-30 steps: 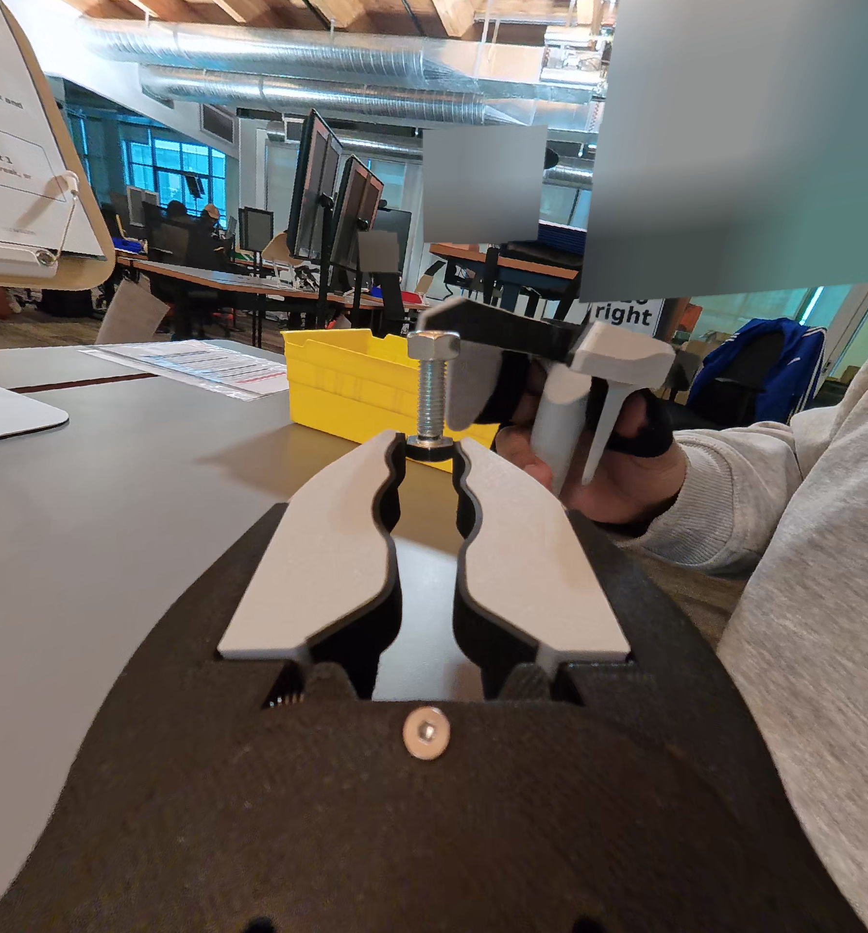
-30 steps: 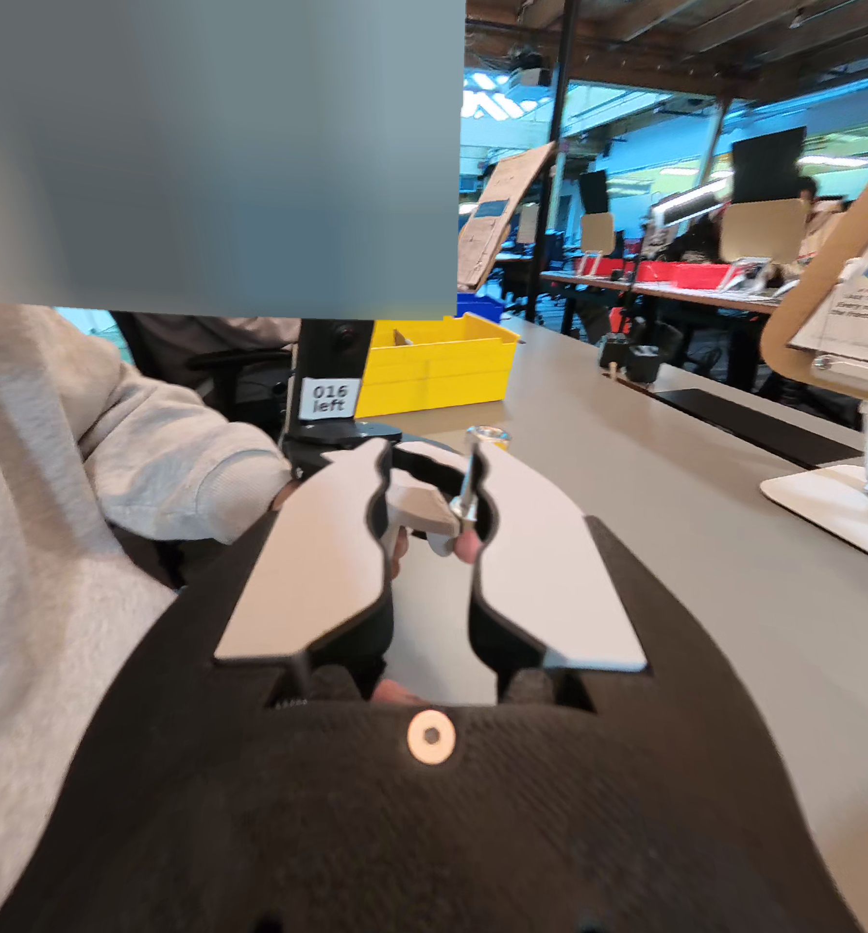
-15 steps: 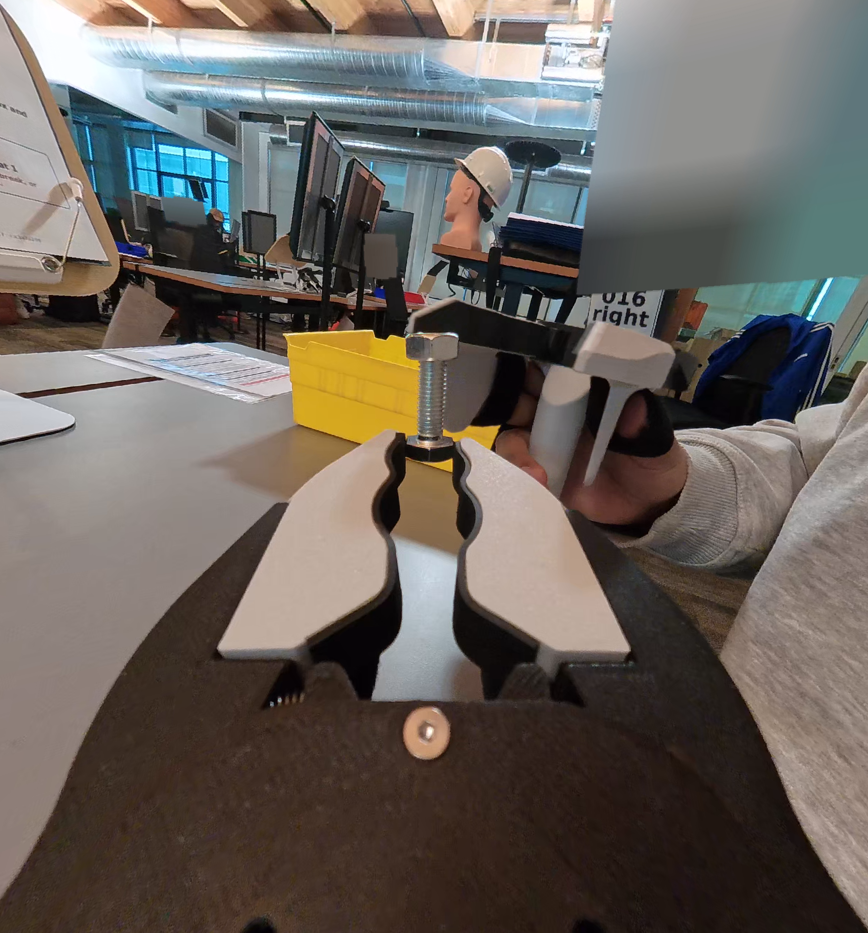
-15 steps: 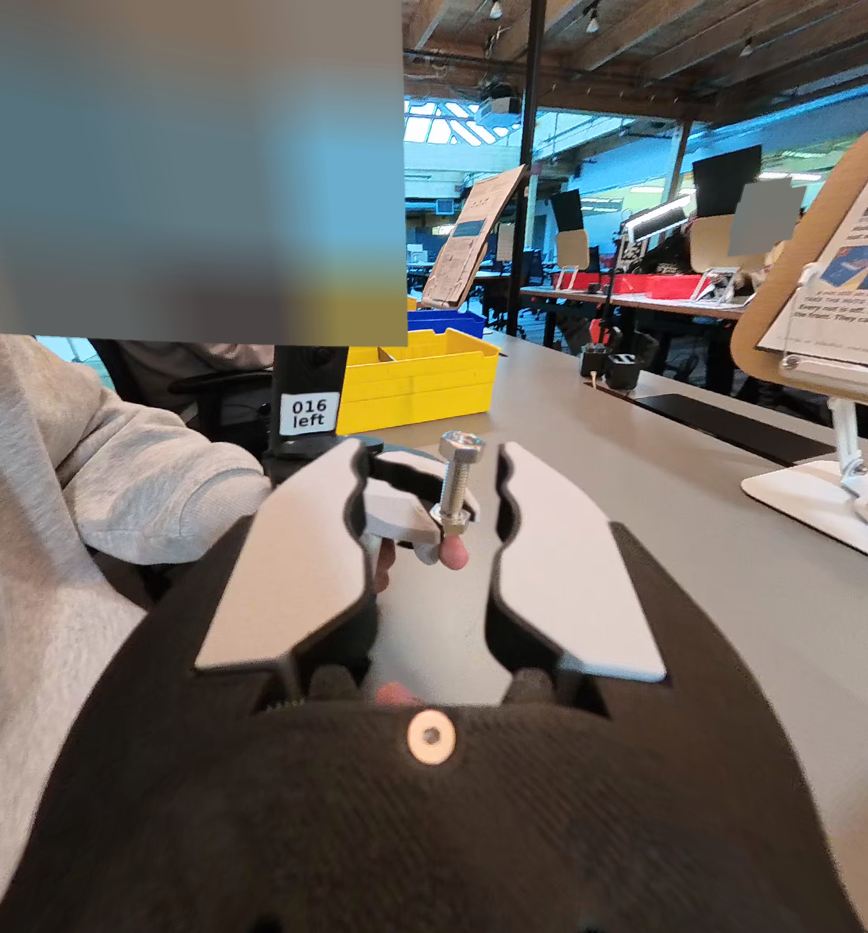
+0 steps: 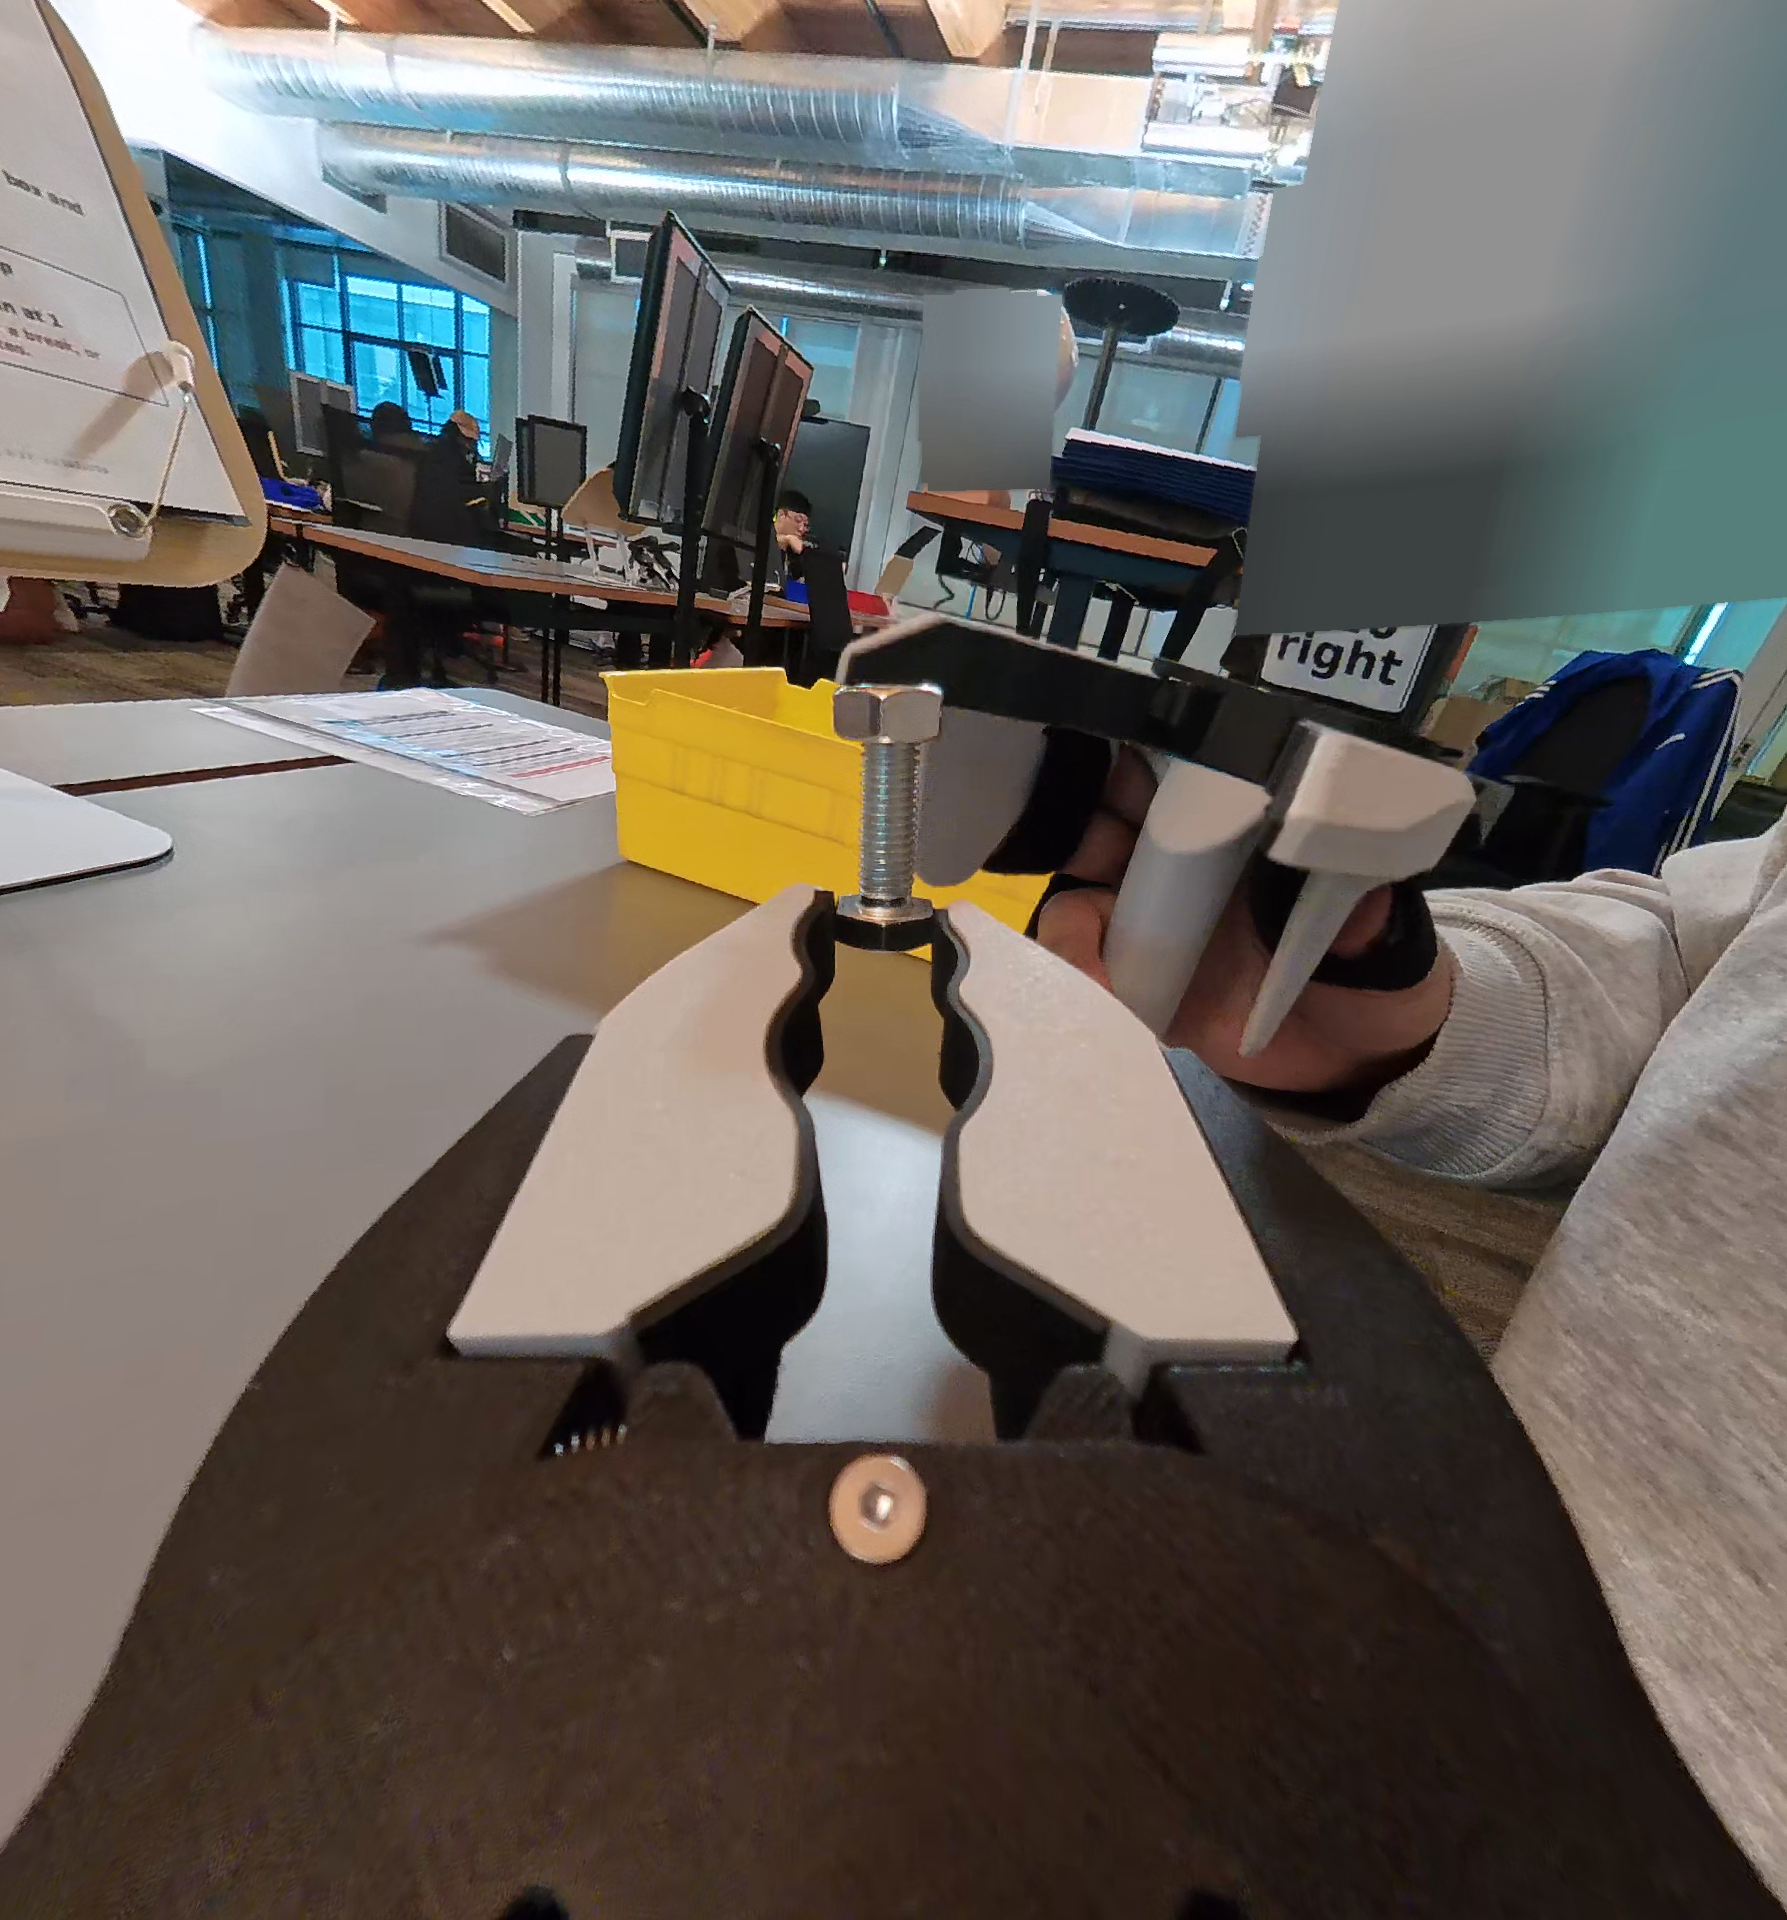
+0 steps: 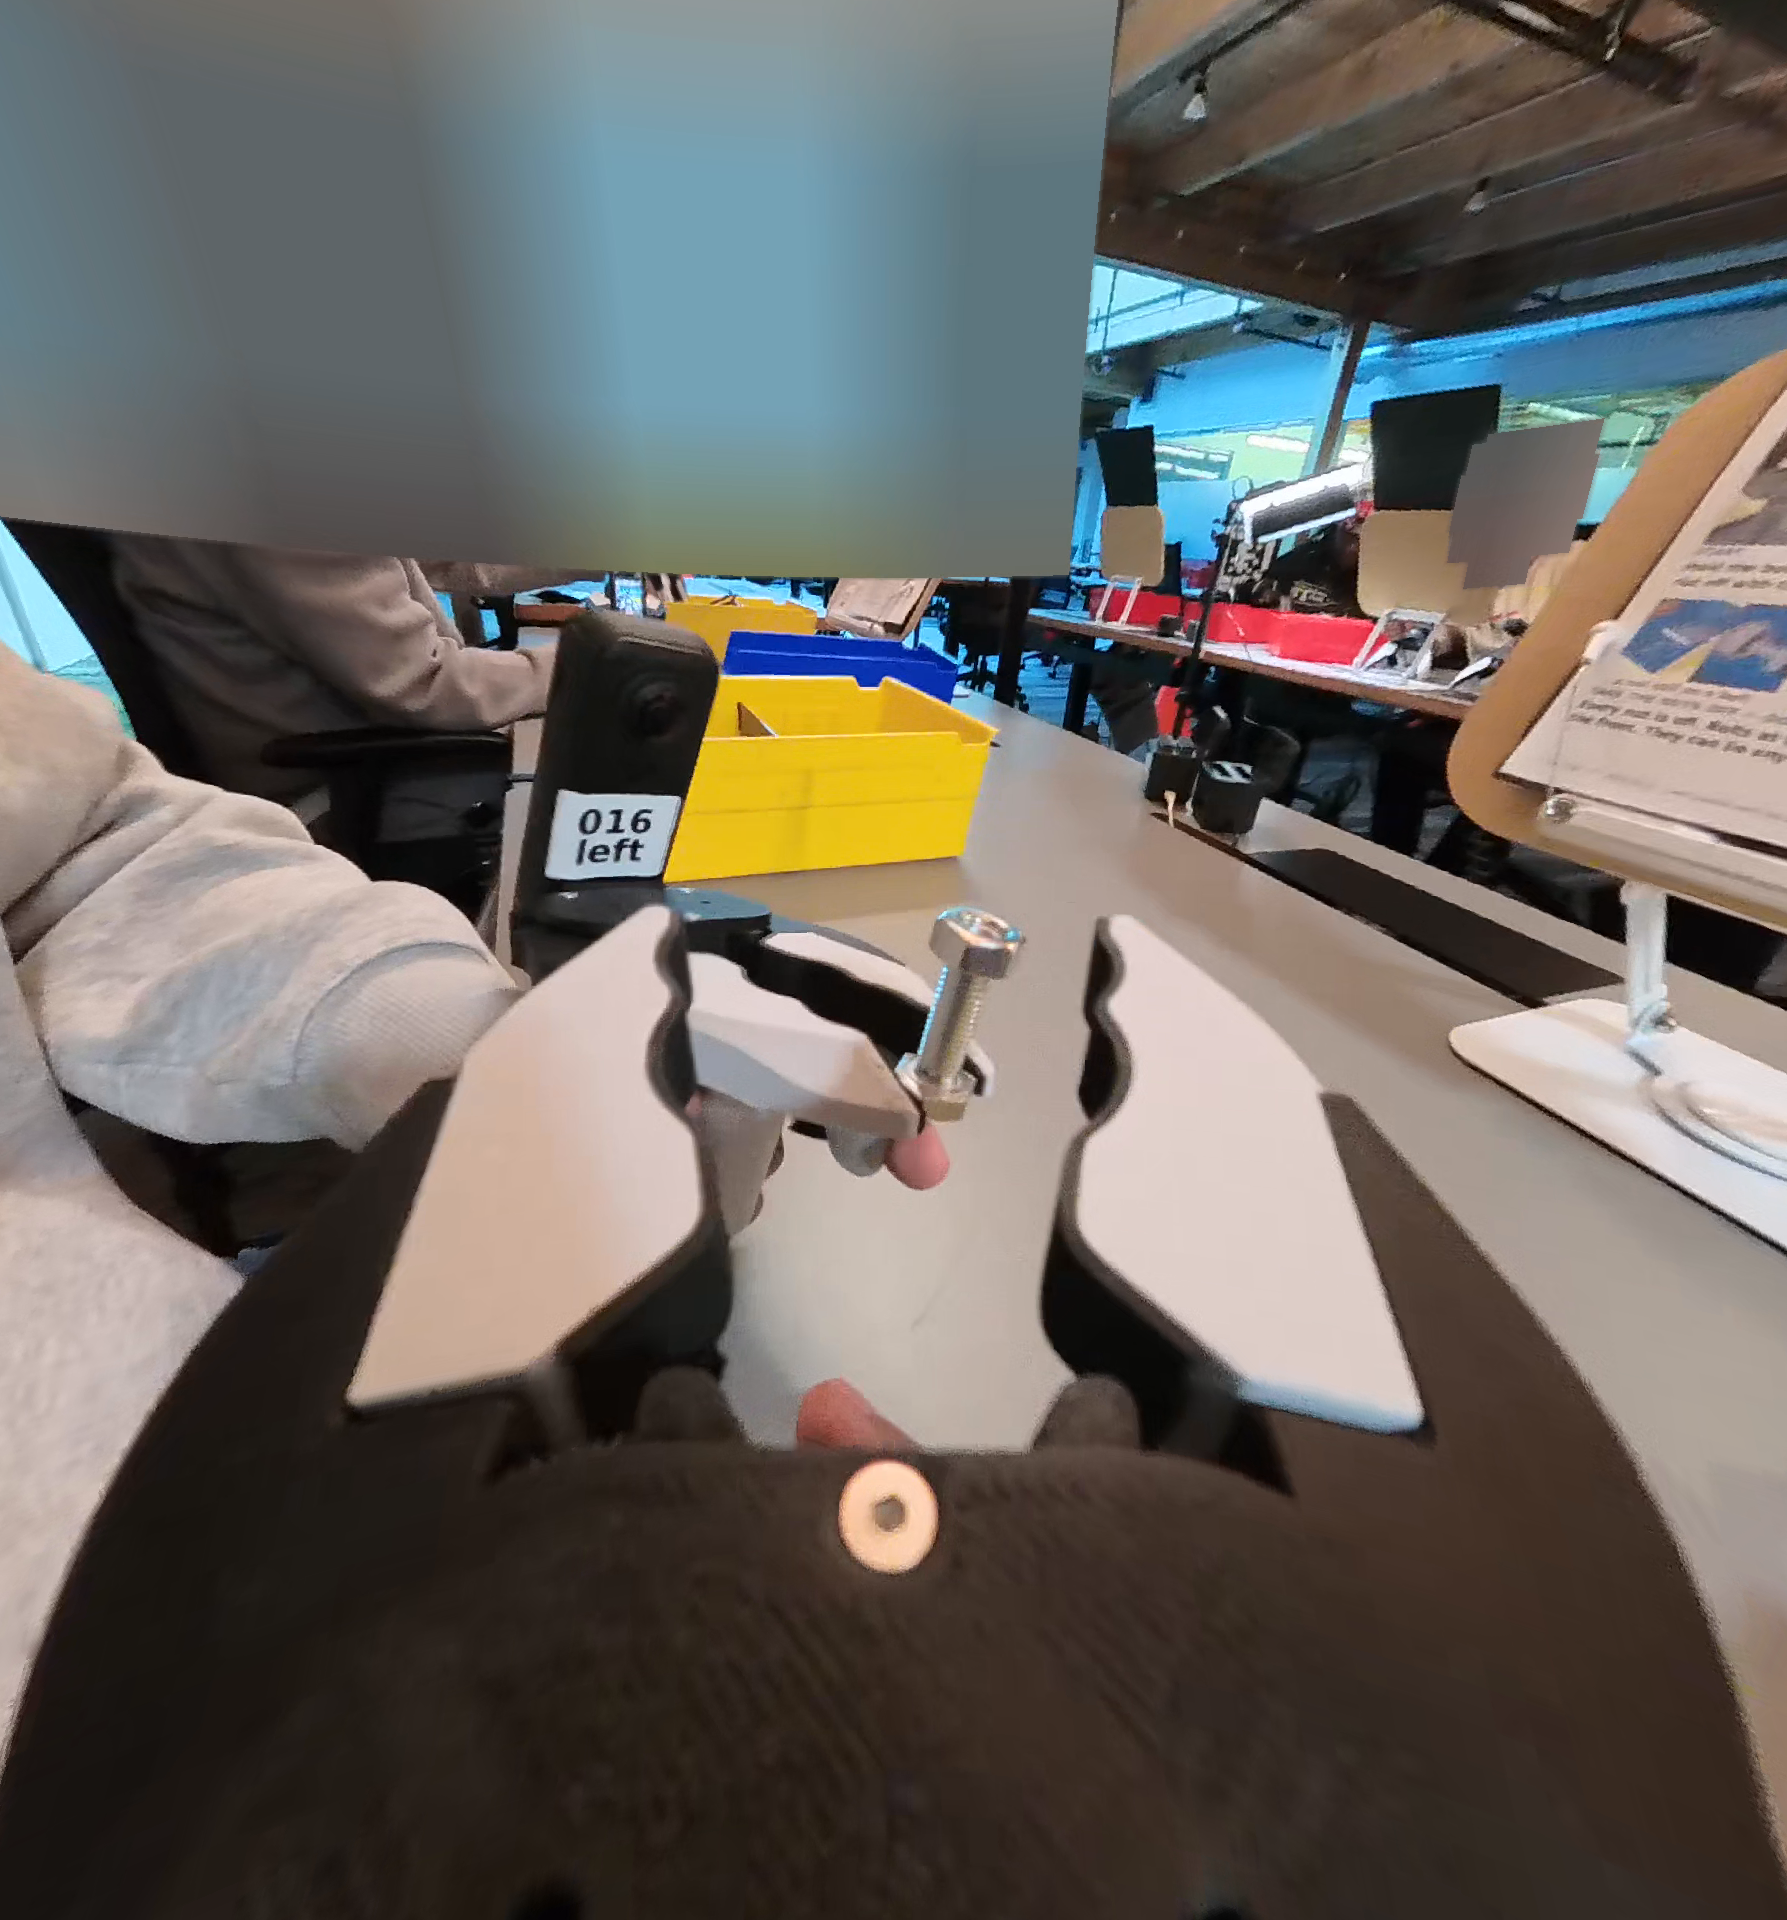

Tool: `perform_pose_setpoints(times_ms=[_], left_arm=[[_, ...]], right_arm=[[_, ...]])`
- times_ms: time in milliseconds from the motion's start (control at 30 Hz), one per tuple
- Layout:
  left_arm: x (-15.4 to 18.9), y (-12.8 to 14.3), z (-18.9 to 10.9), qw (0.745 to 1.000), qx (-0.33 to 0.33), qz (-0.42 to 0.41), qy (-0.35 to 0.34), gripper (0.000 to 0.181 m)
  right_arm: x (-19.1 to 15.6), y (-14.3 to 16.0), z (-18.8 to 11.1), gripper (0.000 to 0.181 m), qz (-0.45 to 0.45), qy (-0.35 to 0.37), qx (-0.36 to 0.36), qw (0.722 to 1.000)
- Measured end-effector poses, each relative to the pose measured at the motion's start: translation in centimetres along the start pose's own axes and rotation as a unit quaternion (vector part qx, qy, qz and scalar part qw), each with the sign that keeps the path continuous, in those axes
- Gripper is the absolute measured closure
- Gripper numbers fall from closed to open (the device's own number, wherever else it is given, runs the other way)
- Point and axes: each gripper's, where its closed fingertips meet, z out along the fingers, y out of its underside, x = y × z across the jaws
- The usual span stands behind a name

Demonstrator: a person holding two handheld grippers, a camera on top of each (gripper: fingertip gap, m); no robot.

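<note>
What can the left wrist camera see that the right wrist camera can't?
Only the left wrist view shows the tall dark monitors, the shiny ceiling ducts and a blue jacket on a chair.

Only the right wrist view shows a blue bin, red bins on a far table, and the left gripper's black camera.

Both show the silver bolt, the nut on it clamped by the left gripper, the open right gripper, the yellow bin and the grey table.
</note>
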Motion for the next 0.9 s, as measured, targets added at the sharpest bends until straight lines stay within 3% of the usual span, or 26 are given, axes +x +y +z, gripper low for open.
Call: perform_pose_setpoints(times_ms=[100,267,333,433,500,633,700,733,800,900], left_arm=[[-0.1,-0.1,0.0,1.0,0.001,0.0,-0.003,0.162],[-0.3,0.0,0.0,1.0,-0.001,-0.005,-0.007,0.162],[-0.3,0.0,0.0,1.0,-0.001,-0.003,-0.008,0.162],[-0.3,0.1,0.0,1.0,-0.004,0.001,-0.009,0.162],[-0.3,0.2,0.0,1.0,-0.008,0.0,-0.01,0.162],[-0.7,0.2,0.0,1.0,-0.009,-0.011,-0.016,0.162],[-0.8,0.3,0.0,1.0,-0.009,-0.014,-0.019,0.162],[-0.8,0.3,0.0,1.0,-0.01,-0.014,-0.019,0.162],[-0.8,0.3,0.0,1.0,-0.011,-0.012,-0.018,0.162],[-0.7,0.4,0.0,1.0,-0.012,-0.011,-0.018,0.162]], right_arm=[[-0.7,0.6,0.3,0.109,-0.001,-0.015,-0.015,1.0],[-1.6,0.2,-0.3,0.157,-0.013,-0.042,-0.019,0.999],[-1.2,0.2,-0.2,0.151,-0.014,-0.031,-0.018,0.999],[-0.4,0.3,0.0,0.121,-0.01,-0.003,-0.012,1.0],[-0.3,0.7,0.2,0.111,-0.006,-0.003,-0.017,1.0],[-1.2,0.8,0.3,0.117,0.008,-0.031,-0.019,0.999],[-1.7,0.8,0.2,0.136,0.014,-0.049,-0.023,0.998],[-1.6,0.9,0.2,0.136,0.015,-0.046,-0.027,0.998],[-1.2,0.7,0.2,0.132,0.007,-0.033,-0.022,0.999],[-0.4,0.4,0.2,0.112,0.002,-0.005,-0.008,1.0]])
